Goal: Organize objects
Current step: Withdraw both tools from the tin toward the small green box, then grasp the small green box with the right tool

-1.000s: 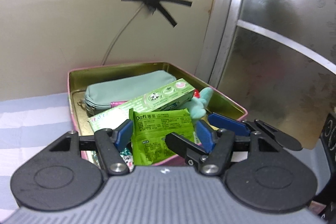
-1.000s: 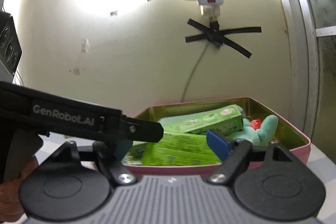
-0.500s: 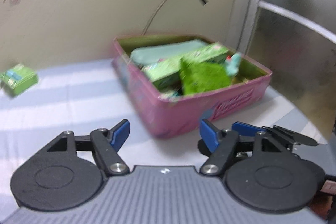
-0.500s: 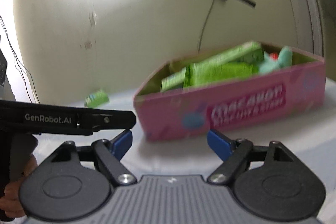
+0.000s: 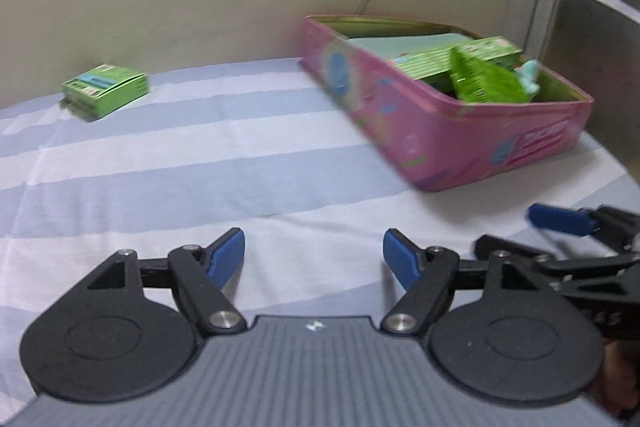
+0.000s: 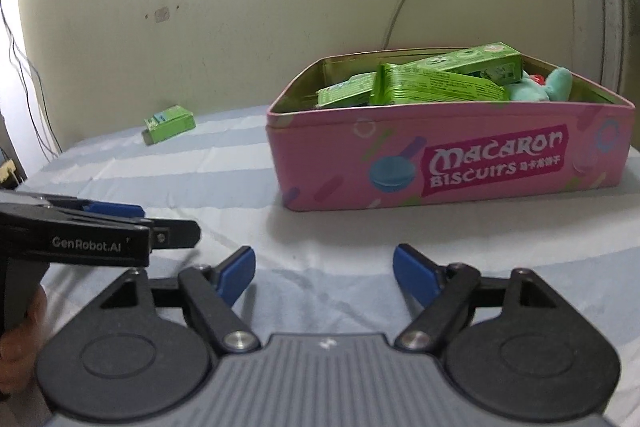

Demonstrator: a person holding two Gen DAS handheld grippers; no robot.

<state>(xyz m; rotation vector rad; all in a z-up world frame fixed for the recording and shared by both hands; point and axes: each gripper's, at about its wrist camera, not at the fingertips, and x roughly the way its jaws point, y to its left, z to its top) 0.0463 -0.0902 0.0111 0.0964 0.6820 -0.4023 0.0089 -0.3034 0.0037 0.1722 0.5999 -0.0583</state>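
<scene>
Two hand-held grippers over a blue-and-white striped cloth-covered tabletop point(image 5: 168, 163), neither grasping anything.

Far right, against the cream wall: pink rectangular "Macaron Biscuits" tin point(image 6: 472, 163), lid off, heaped with green goods. Inside: long light-green cardboard carton point(image 6: 472, 61) lying slantwise on top, crinkled bright green foil packet point(image 6: 436, 89) propped against it, teal plush toy point(image 6: 552, 87) tucked into the right corner, pale mint zip pouch point(image 5: 416, 41) flat along the back.

Far left, well apart from the tin, near the wall: small green cardboard box point(image 5: 105, 89), alone on the cloth.

Left gripper point(image 5: 314, 259): blue pads spread and widening at this moment, bare cloth only in the gap, touching nothing, short of the tin. Right gripper point(image 6: 324, 269): pads parted wide, nothing between them, aimed at the tin's lettered front wall, not in contact with it. Just beside each other, left gripper's black body crossing the lower left of the right wrist view.
</scene>
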